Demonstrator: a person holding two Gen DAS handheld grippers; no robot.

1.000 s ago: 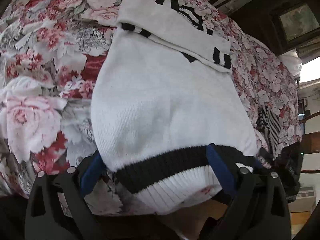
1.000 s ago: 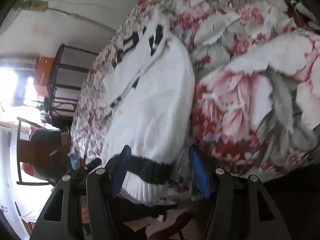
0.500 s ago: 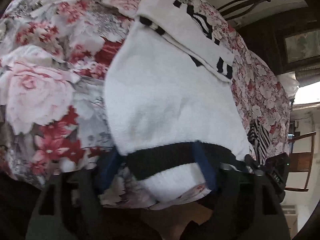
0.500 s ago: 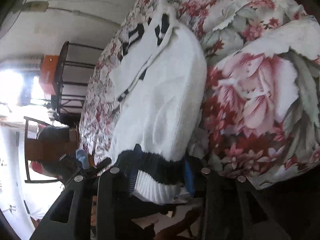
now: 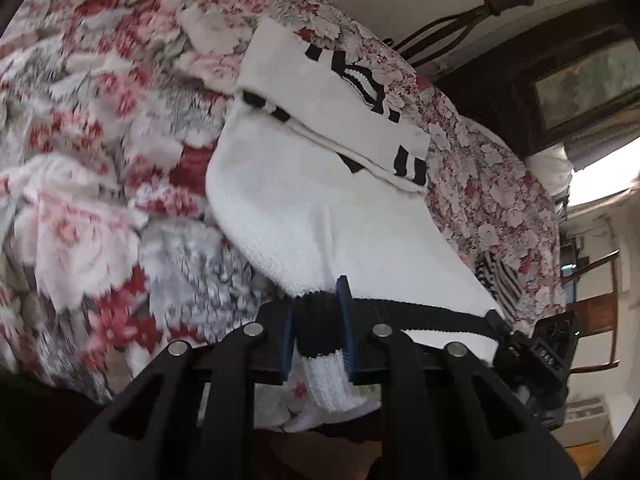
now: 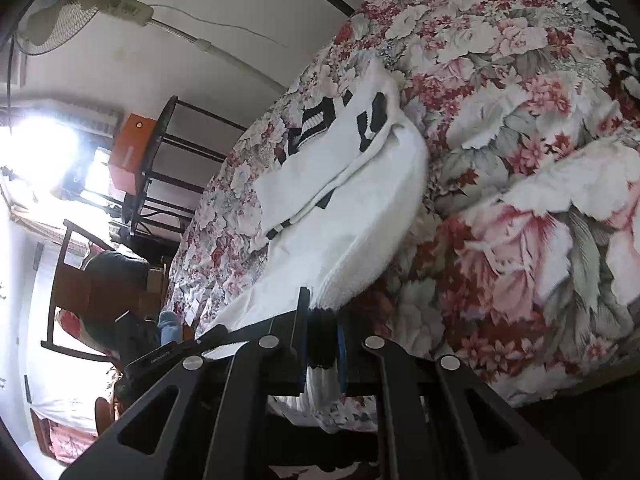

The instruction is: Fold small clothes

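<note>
A white knit sweater lies on the flowered bedspread, its black-striped sleeves folded across the far part. A black band and white ribbing run along its near hem. My left gripper is closing, and its blue pads pinch the bunched black band at the hem's left corner. My right gripper is shut on the same hem at its right corner. The hem stretches taut between the two, raised a little above the bed's edge. The right gripper also shows at the right of the left wrist view.
A black-and-white striped cloth lies further back on the bed. An iron bedstead and a wooden chair stand beyond. In the right wrist view a fan, an orange box and a black rack stand at the left.
Both grippers went from wide open around the hem to closed on its black band. Both rose slightly, bunching the hem and pulling it taut.
</note>
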